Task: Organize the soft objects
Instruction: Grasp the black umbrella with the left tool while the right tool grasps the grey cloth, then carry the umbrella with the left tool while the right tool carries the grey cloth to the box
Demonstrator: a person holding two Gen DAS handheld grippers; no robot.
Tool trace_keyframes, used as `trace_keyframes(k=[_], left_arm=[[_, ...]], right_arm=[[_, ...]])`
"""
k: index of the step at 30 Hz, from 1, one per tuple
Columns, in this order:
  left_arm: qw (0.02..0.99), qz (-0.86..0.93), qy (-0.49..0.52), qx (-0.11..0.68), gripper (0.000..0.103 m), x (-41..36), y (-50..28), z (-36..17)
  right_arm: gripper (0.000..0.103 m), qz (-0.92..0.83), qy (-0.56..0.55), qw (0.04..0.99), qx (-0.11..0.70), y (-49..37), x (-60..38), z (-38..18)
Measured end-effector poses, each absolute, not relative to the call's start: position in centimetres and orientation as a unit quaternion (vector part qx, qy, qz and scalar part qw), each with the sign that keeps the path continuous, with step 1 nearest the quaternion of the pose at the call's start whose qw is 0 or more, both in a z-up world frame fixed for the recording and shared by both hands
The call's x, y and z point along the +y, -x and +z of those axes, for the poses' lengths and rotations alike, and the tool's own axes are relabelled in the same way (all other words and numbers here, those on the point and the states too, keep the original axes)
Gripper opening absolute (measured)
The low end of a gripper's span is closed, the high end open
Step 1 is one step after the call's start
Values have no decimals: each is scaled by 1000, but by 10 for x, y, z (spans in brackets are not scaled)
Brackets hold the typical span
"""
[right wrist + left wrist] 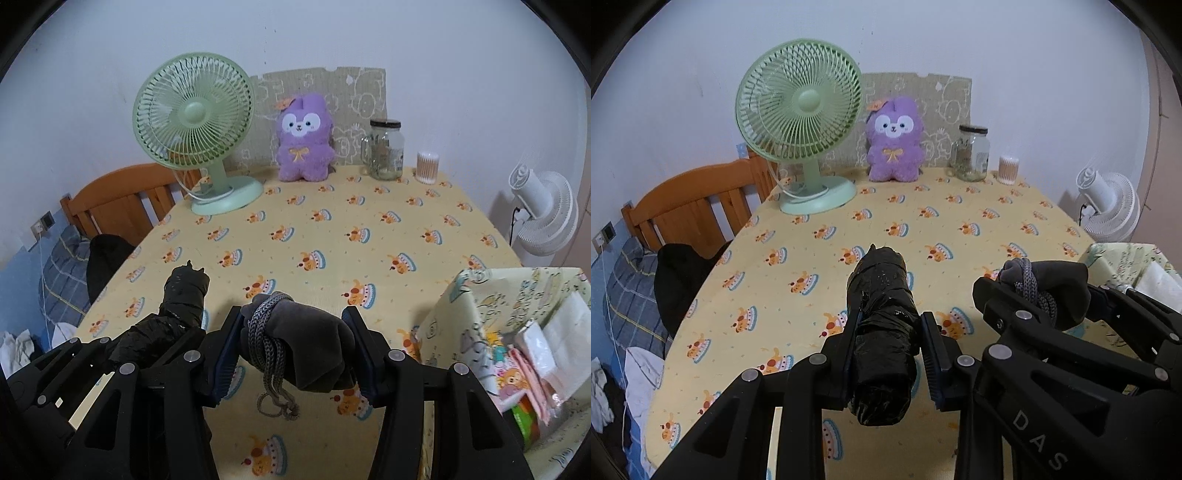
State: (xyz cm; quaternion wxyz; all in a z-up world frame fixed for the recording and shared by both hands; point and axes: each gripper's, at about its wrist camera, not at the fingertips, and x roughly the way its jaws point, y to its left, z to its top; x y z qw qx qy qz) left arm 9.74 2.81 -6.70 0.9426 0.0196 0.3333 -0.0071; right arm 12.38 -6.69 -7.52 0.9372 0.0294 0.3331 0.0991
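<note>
Left gripper: closed on crinkled black plastic roll.
Right gripper: closed on cord-tied grey cloth bundle.
Progress: both judged still unplaced; patterned fabric box at bench's right edge.

Two matte black plastic rigs, all angular struts and triangular cut-outs. Left claw: two flat, upright fingers faced with dark blue ribbed pads, hinged on linkage bars pinned by round silver rivets. Right claw: same build, dark blue ridged pads on its fingers, silver rivet heads at each joint of the black arms. Pale grey letters "D A S" printed along one black bar of the right rig in the left wrist view. Small silver screw near a front pivot there.
</note>
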Motion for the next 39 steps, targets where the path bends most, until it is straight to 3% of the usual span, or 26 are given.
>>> trace_keyframes(k=[21, 39], left_arm=[[963, 5, -17, 267, 31, 9, -44, -9], [971, -35, -28, 233, 31, -51, -23, 12]], right_arm=[[57, 104, -20, 957, 270, -68, -89, -15], [57, 76, -50, 968, 234, -36, -153, 8]])
